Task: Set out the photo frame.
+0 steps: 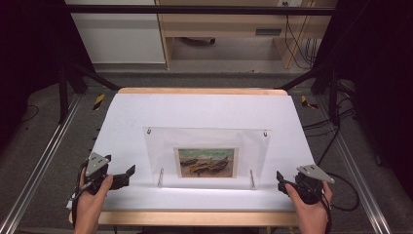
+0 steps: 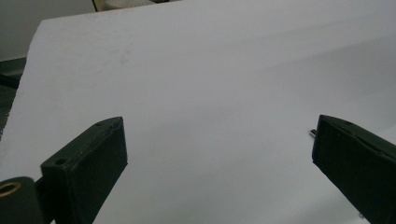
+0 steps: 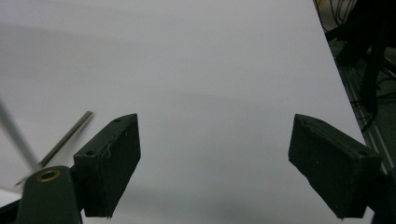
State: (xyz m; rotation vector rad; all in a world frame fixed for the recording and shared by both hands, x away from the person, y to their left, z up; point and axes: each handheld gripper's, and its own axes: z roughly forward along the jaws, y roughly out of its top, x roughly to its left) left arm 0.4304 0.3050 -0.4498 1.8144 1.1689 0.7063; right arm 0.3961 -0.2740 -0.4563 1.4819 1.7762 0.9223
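High view: a clear acrylic picture frame (image 1: 207, 157) stands upright on the white table top (image 1: 204, 109), near the front edge and about midway between the two hands, with a small painting of boats (image 1: 206, 162) mounted in its lower middle and two metal support pins (image 1: 160, 177) at its foot. The left gripper (image 1: 127, 174) rests low at the table's front left, its jaws pointing toward the frame's left side but well apart from it. The right gripper (image 1: 280, 179) sits at the front right, just beside the frame's lower right corner, not touching it. Left gripper view and right gripper view each show the black jaws spread wide with only bare white surface between them; neither holds anything. In the right gripper view, one metal pin (image 3: 65, 137) lies off to the left of the jaws.
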